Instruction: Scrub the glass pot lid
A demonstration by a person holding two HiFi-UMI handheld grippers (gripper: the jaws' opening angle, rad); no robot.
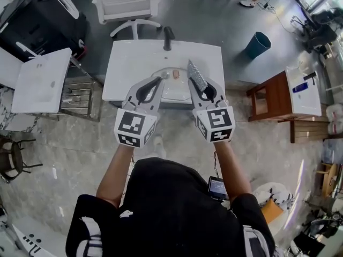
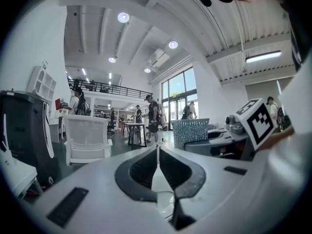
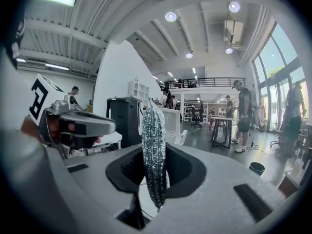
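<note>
We see a white sink counter (image 1: 128,63) with a black faucet (image 1: 168,37) at its far edge. A white chair (image 1: 131,1) stands beyond it, and a teal bin (image 1: 258,44) stands well off to the right on the grey floor.

Both grippers are held out over the near edge of the sink, side by side and apart. The left gripper (image 1: 162,77) has its jaws fully together with nothing between them. The right gripper (image 1: 194,82) is clamped on a silver glittery scrubber (image 1: 196,74). The scrubber stands on edge between the pads and sticks out past the tips toward the faucet.

The glass pot lid (image 1: 177,88) seems to lie in the basin, just ahead of and between the two gripper tips. Neither gripper nor the scrubber is clearly touching it. A small brownish knob (image 1: 175,75) shows between the tips.

The lid is clear glass on white, so its rim is hard to trace, and the gripper bodies cover its near part. We cannot tell whether it lies flat or tilted. Both gripper views look out level over the room and show no lid or basin.
</note>
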